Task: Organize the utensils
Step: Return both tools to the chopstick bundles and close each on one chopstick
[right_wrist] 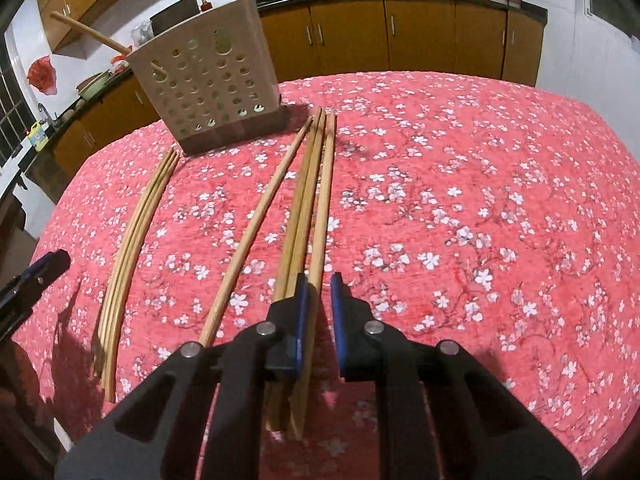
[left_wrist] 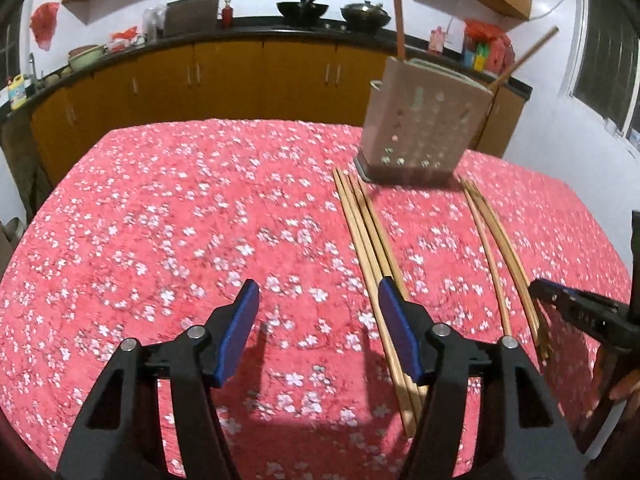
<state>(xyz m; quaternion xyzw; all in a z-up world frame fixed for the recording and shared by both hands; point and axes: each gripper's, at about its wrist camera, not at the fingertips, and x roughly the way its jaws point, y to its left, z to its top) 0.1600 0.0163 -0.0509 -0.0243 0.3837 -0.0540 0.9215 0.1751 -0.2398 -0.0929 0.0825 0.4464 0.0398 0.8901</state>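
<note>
Right gripper [right_wrist: 319, 280] fingers nearly shut around one chopstick [right_wrist: 325, 208] of the middle bundle, lying long toward the holder [right_wrist: 208, 92] at upper left on the table [right_wrist: 480, 200]; left gripper [left_wrist: 318, 294] half wide, empty, beside its sticks.

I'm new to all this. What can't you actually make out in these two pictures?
Right wrist view: whether the right gripper presses the chopstick at its tips; its own fingers hide the contact.
Both views: inside the holder, behind its wall.
Left wrist view: one stick in the holder, cut off by the top edge.
Left wrist view: labels on the counter bottles, too small and blurred.
</note>
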